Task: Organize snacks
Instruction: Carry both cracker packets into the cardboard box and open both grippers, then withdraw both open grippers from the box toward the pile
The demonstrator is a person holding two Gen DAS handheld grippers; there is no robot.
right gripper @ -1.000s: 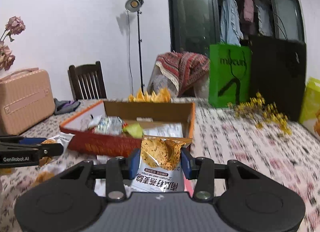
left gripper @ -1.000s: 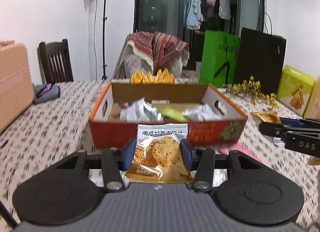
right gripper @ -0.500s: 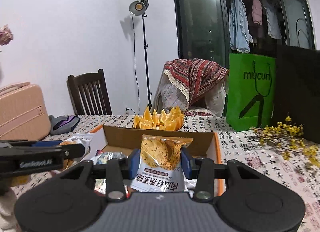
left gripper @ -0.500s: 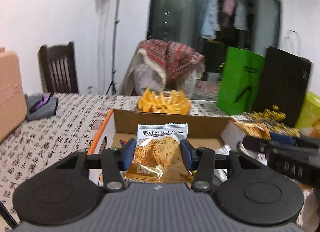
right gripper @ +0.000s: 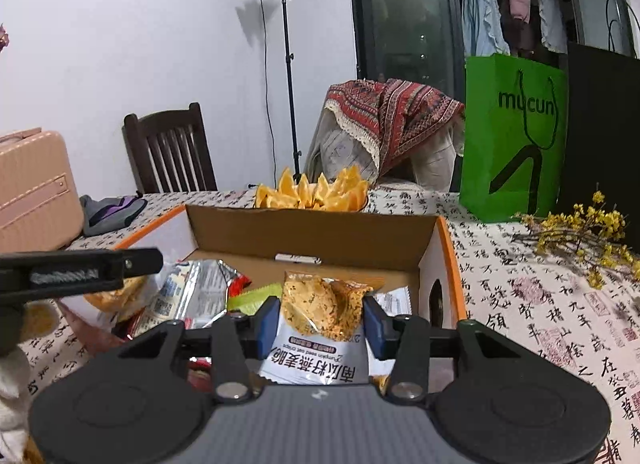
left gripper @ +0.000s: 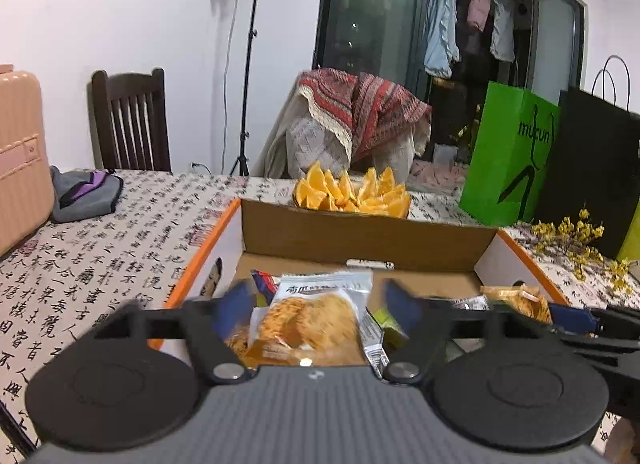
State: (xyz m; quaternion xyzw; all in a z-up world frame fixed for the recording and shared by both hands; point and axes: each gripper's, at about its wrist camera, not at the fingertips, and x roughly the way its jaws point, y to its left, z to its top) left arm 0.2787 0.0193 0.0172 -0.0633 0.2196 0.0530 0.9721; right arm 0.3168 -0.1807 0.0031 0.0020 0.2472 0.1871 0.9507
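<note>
A cardboard box (left gripper: 360, 232) with an orange rim holds several snack packets. My left gripper (left gripper: 318, 302) hangs over its near left part, jaws blurred and opening. A crisp packet (left gripper: 312, 320) sits loose between its blue pads (left gripper: 236, 304), with a gap on each side. My right gripper (right gripper: 320, 322) is over the box (right gripper: 312, 232) on the right. Its jaws are starting to open, but both pads still touch a pumpkin-seed crisp packet (right gripper: 316, 364). Each gripper shows in the other's view: the right gripper (left gripper: 580, 318) at the right edge, the left gripper (right gripper: 80, 272) at the left edge.
A plate of orange wedges (left gripper: 352, 192) stands just behind the box. A green bag (left gripper: 508, 156), a black bag (left gripper: 592, 168) and yellow flowers (left gripper: 580, 240) are at the back right. A pink suitcase (left gripper: 20, 152) and grey pouch (left gripper: 84, 192) lie at the left.
Both grippers have moved forward from in front of the box to over it. The left jaws have sprung wide and let go of their packet. The right still has its packet.
</note>
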